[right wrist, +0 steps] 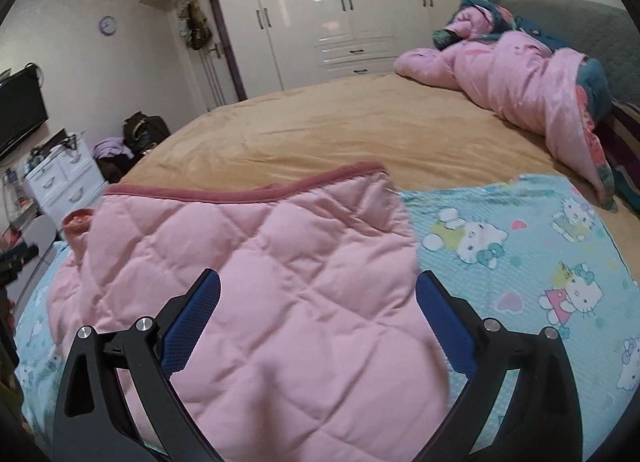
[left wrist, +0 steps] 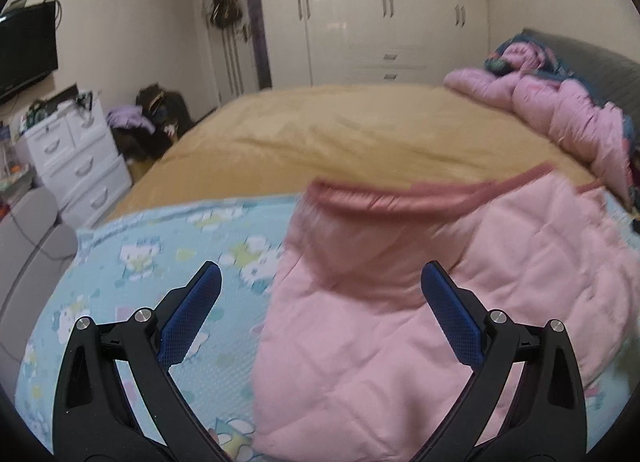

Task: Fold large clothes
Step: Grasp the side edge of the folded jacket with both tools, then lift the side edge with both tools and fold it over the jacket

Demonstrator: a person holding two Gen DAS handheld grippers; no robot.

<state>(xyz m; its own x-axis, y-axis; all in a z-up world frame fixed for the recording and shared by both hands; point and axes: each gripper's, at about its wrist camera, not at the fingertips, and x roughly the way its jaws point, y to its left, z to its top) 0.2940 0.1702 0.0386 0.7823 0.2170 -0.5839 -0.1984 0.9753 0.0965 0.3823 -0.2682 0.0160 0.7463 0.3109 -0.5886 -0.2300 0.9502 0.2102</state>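
This is a bedroom in a home. A wide bed [right wrist: 320, 130] with a mustard cover fills the middle, a bunched pink quilt [right wrist: 520, 74] lying by its grey headboard [right wrist: 560, 18]. Glossy white wardrobes [right wrist: 320, 10] line the far wall, and a white chest of drawers [left wrist: 76, 158] stands below a wall-mounted television [left wrist: 26, 50] and a round clock [right wrist: 107, 25].

**Pinks, blue cartoon print and mustard**

The quilted garment [right wrist: 280, 282] is pale pink, diamond-stitched, with a darker rose trim [right wrist: 240, 190]. Beneath it lies a light blue sheet [right wrist: 540, 246] printed with white cartoon cats and hearts. The bedspread [right wrist: 320, 130] is mustard yellow. Both tools have black arms and blue pads [left wrist: 192, 314].
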